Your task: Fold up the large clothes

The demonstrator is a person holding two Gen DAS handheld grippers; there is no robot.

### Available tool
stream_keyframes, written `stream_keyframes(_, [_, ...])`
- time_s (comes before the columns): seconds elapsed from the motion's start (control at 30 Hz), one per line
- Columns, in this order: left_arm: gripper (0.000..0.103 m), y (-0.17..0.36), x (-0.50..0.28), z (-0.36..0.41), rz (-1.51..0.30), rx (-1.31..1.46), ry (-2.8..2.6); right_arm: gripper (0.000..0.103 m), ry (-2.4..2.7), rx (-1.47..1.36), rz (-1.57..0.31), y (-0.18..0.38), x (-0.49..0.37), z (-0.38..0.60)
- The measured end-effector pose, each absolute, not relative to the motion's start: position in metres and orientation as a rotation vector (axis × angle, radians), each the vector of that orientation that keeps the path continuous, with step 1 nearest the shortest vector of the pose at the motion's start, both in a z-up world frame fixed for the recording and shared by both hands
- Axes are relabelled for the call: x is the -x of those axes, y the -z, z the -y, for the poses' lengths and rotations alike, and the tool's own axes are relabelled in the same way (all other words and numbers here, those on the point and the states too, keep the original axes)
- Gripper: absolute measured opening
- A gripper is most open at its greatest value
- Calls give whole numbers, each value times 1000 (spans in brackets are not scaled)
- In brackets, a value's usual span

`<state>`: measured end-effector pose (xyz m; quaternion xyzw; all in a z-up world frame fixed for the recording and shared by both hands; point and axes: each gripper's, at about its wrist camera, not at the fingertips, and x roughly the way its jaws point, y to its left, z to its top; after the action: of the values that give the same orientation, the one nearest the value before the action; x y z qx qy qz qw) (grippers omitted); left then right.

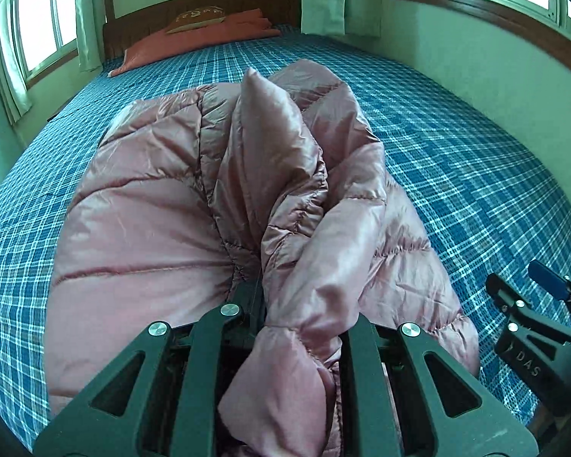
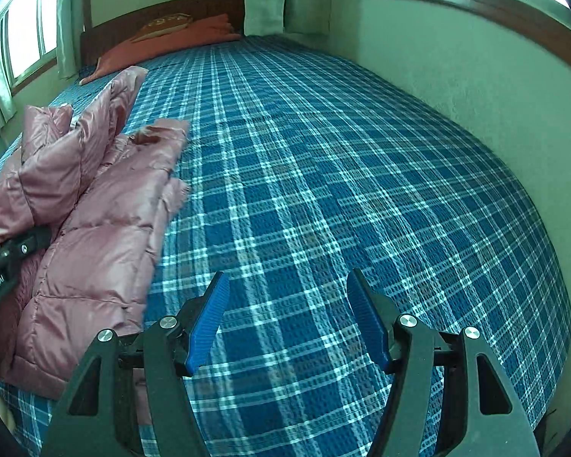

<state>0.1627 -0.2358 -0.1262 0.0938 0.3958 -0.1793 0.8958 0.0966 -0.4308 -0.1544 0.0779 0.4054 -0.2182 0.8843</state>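
Fingers of your left gripper (image 1: 300,327) pinch a gathered bunch of the pink puffer jacket (image 1: 163,205); fabric spills between and over them, pads hidden. Left wrist view: the jacket lies heaped near the foot of the bed (image 1: 456,144), one panel spread flat to the left, a sleeve or flap standing up in a ridge. No clean fold is visible. Your right gripper (image 1: 533,304) sits off to the side, clear of the jacket.

Right wrist view: right gripper (image 2: 287,320) fingers spread, holding nothing, above bare plaid sheet. Jacket (image 2: 95,251) bunched at left. Judgement: early stage; flattening and every fold remain.
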Motion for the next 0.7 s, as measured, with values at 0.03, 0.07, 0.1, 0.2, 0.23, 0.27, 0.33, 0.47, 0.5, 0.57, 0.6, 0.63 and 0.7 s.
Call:
stream_keyframes(0.03, [12, 130, -161, 240, -815, -206, 367, 64, 453, -169, -846, 156, -97, 433])
stream_keyframes(0.07, [12, 133, -159, 245, -808, -221, 361, 64, 452, -175, -848, 157, -97, 435])
stream_keyframes(0.1, [12, 136, -158, 247, -802, -233, 357, 64, 451, -178, -849, 158, -97, 436])
stream_keyframes(0.2, [12, 143, -155, 253, -787, -263, 345, 64, 449, -186, -854, 161, -96, 438])
stream_keyframes(0.23, [12, 145, -154, 254, -784, -267, 342, 64, 448, -188, -854, 161, -96, 439])
stream_keyframes(0.27, [12, 146, -154, 255, -782, -272, 339, 64, 449, -190, -855, 161, -96, 439])
stream_keyframes(0.33, [12, 147, -153, 259, -780, -285, 335, 64, 449, -192, -856, 162, -96, 441])
stream_keyframes(0.47, [14, 141, -149, 260, -762, -306, 323, 64, 456, -189, -857, 162, -94, 443])
stream_keyframes(0.5, [19, 139, -146, 263, -756, -309, 323, 64, 458, -189, -857, 161, -94, 444])
stream_keyframes(0.57, [34, 131, -139, 264, -747, -293, 346, 64, 460, -186, -854, 159, -92, 445])
stream_keyframes(0.6, [47, 127, -136, 265, -743, -277, 368, 64, 462, -182, -852, 159, -91, 446])
stream_keyframes(0.63, [54, 122, -132, 265, -736, -263, 386, 64, 466, -175, -849, 157, -89, 446])
stream_keyframes(0.7, [57, 109, -121, 264, -713, -240, 419, 64, 474, -172, -846, 155, -85, 447])
